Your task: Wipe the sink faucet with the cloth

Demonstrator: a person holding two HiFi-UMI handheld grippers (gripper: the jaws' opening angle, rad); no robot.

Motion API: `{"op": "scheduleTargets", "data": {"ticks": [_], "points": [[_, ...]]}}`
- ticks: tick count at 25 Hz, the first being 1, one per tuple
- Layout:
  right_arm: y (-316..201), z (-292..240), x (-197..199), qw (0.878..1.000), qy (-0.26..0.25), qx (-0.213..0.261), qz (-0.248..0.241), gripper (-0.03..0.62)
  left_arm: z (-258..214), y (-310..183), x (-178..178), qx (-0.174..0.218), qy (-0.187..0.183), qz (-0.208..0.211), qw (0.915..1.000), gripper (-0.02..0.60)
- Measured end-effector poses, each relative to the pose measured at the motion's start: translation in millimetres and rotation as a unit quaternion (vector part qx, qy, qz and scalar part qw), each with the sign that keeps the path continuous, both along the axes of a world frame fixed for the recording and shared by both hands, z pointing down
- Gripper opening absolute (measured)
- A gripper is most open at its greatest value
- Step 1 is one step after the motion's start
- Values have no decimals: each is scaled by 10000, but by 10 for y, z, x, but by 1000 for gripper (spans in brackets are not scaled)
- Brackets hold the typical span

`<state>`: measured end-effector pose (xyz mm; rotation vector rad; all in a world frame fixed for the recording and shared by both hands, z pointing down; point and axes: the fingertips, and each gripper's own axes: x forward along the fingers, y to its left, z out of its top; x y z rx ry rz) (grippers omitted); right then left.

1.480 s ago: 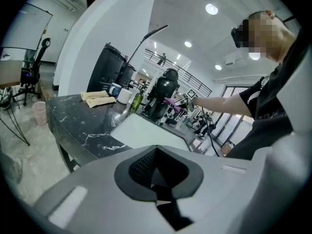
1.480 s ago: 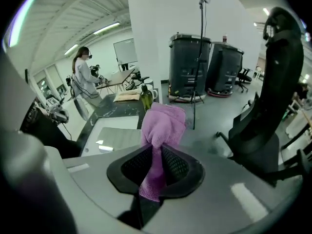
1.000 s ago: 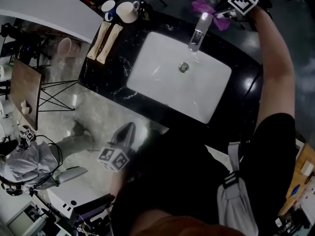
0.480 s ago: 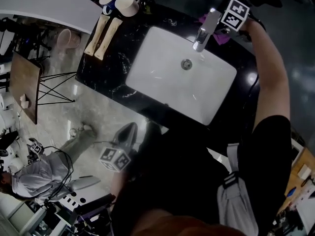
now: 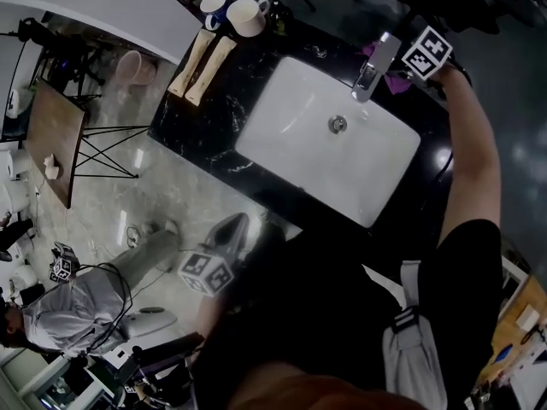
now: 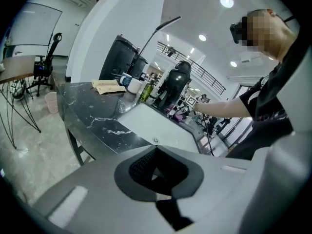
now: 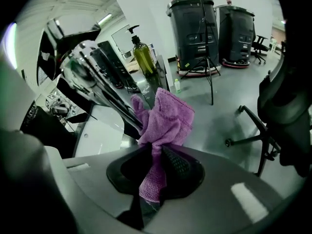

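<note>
A chrome faucet (image 5: 376,65) stands at the far rim of the white sink (image 5: 291,156). My right gripper (image 5: 400,75) is just to the right of it, shut on a purple cloth (image 5: 395,81). In the right gripper view the cloth (image 7: 165,122) bunches out of the gripper (image 7: 156,168) and lies by the faucet (image 7: 90,79) low on its stem; I cannot tell whether they touch. My left gripper (image 5: 224,239) hangs low in front of the counter, shut and empty, and in its own view the gripper (image 6: 156,173) points at the sink (image 6: 155,126).
The black marble counter (image 5: 201,131) bears two mugs (image 5: 246,15) and folded tan towels (image 5: 205,65) at its left end. A green soap bottle (image 7: 143,57) stands behind the faucet. An office chair (image 7: 275,126) and dark bins (image 7: 195,28) stand beyond.
My right gripper has come down with the cloth from above and behind the faucet to right beside it. The left gripper has stayed put.
</note>
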<state>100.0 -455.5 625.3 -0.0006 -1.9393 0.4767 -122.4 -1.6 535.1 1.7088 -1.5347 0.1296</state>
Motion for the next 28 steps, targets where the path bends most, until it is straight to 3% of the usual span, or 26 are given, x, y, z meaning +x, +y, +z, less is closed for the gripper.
{"op": "scheduleTargets", "data": {"ticks": [7, 9, 11, 16, 20, 22, 25, 27, 28], "points": [[180, -189, 59, 9879, -925, 224, 1224, 72, -44, 43, -230, 197, -17, 243, 9995, -6], [300, -346, 114, 9790, -1254, 319, 1574, 72, -80, 3, -295, 336, 40, 422, 9985, -6], [432, -603, 220, 9624, -1680, 461, 2082, 72, -131, -68, -363, 527, 95, 666, 9963, -6], [1143, -1367, 184, 8868, -3209, 499, 3288, 72, -261, -118, -576, 889, 430, 1020, 9899, -6], [1933, -2025, -266, 8280, -4386, 462, 3462, 72, -350, -235, -554, 1122, 718, 1453, 9804, -6], [2307, -2306, -473, 7901, -4983, 387, 3550, 72, -427, -326, -470, 1251, 851, 1777, 9724, -6], [2837, -2463, -767, 7301, -5660, -59, 3828, 72, -619, -452, -327, 1434, 1412, 2224, 9540, -6], [3171, -2460, -964, 7110, -5843, -371, 3894, 72, -796, -547, -206, 1493, 2167, 2440, 9334, -6], [3326, -2446, -1065, 7108, -5851, -480, 3875, 72, -902, -592, -143, 1490, 2609, 2537, 9195, -4]]}}
